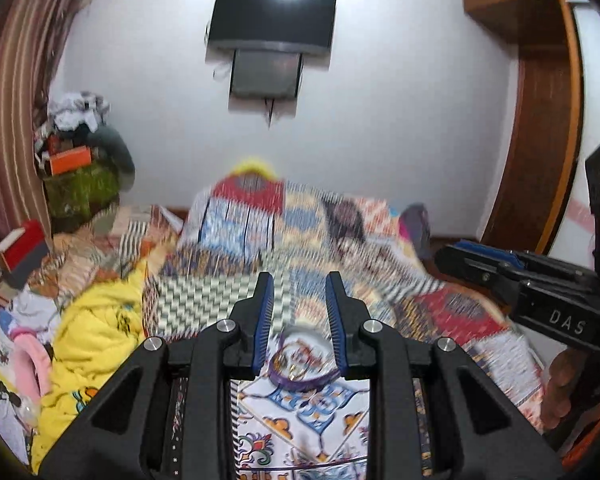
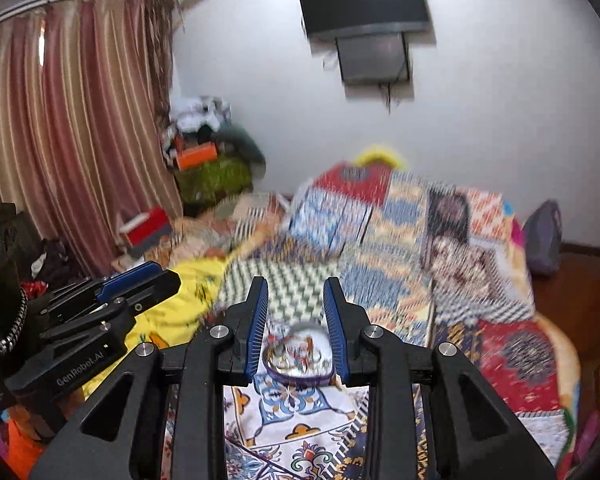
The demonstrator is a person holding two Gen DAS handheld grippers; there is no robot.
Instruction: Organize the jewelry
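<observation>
From the left wrist, the left gripper hangs over a patchwork bedspread, its blue-padded jaws parted and gripping nothing. Below and between them a small purple-rimmed dish rests on the cloth, with what look like rings or small gold pieces inside; blur hides which. The right gripper shows at the right edge, also clear of any object. A yellow garment lies bunched just left of the dish's patch of bed.

From the right wrist, the right gripper is likewise released, jaws apart with only air between them. The same dish sits beneath the fingertips on the bedspread, its shallow bowl holding a few glinting pieces of jewelry. The left gripper juts in from the left.

The soft, uneven bed is the likely hazard: a nudge on the rim could tip the shallow dish and scatter small pieces into the busy pattern, where they would be hard to find.
</observation>
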